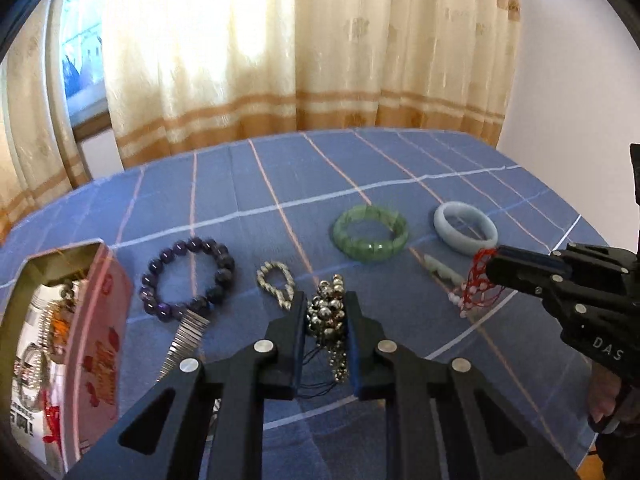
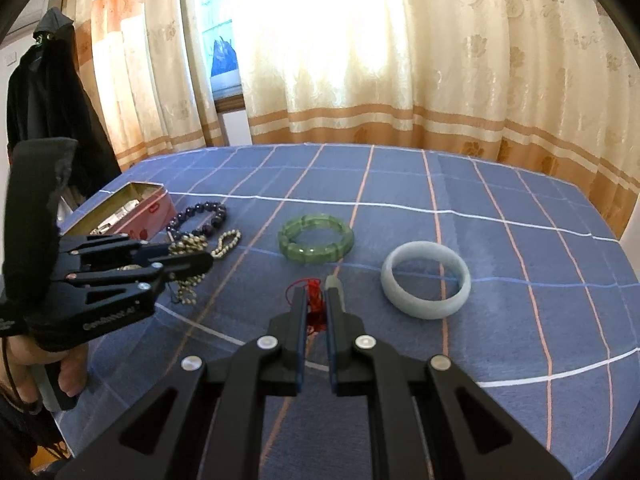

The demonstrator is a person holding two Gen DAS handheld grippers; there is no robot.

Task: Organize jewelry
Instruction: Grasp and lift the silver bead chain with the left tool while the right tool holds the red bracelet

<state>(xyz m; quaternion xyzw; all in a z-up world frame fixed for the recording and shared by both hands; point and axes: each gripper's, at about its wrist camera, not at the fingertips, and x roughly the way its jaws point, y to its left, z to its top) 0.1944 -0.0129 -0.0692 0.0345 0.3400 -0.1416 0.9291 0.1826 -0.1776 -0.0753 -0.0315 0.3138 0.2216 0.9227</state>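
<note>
From the left wrist, the left gripper (image 1: 324, 308) is clenched on a cluster of silver-toned metal beads (image 1: 326, 312), its pads pressing both sides; a beaded strand and thin dark cords trail between the fingers toward the camera. The grip sits low on the bunch, probably so the loose strands come up together. To the left lie a small twisted metal chain (image 1: 276, 284), a dark purple bead bracelet (image 1: 188, 278) and a ribbed metal band (image 1: 186, 342). At the far left stands an open pink tin (image 1: 106, 320), already holding several pieces and likely the destination. Farther right on the blue checked cloth (image 1: 400, 168) rest a green stone bracelet (image 1: 371, 232) and a pale jade bangle (image 1: 466, 228). The right gripper (image 1: 494, 260) reaches in from the right, clamped on a red knotted cord (image 1: 482, 280).

From the right wrist, the right gripper (image 2: 316, 304) is closed on that red cord (image 2: 314, 300), whose pale green pendant (image 2: 334, 284) shows beside the right finger. The pale bangle (image 2: 426, 286) lies near right, the green bracelet (image 2: 316, 238) beyond. At left, the left gripper (image 2: 200, 258) pinches the metal beads (image 2: 188, 246), with the tin (image 2: 160, 206) behind it.
</note>
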